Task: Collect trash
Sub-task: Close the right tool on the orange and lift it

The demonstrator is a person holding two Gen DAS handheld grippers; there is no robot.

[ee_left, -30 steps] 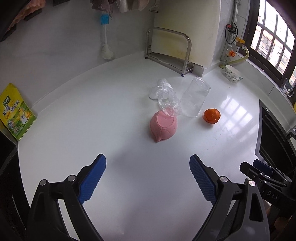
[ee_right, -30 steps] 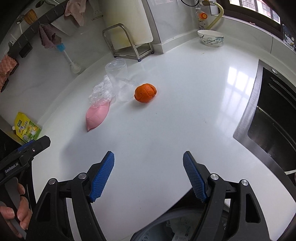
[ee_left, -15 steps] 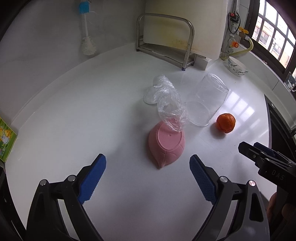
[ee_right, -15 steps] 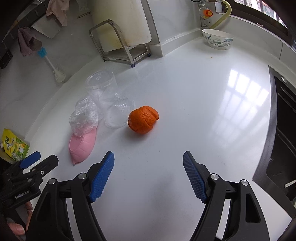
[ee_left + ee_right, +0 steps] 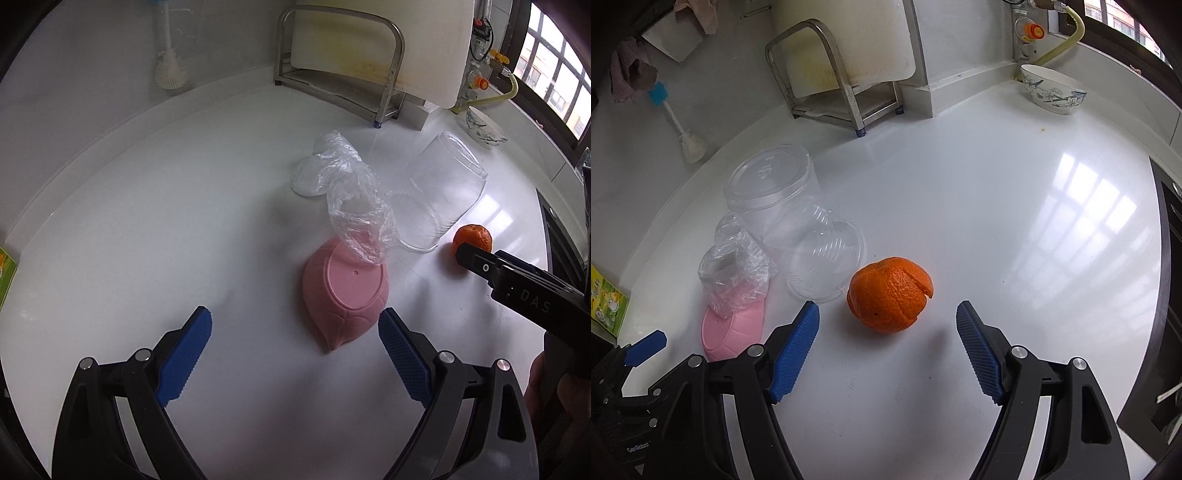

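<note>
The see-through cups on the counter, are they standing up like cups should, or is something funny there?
No. One clear cup lies tipped on its side, its open mouth facing the orange peel. The other cup stands behind it, touching it. A crumpled plastic bag slumps over the upside-down pink dish.

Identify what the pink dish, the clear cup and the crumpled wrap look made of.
Pink dish: matte moulded plastic, probably, given its even colour and moulded seams. Clear cup: thin glossy plastic with ribbed, see-through walls. Crumpled wrap: thin plastic film, wrinkled and translucent.

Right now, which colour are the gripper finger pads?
Blue pads, best seen in the right wrist view.
</note>
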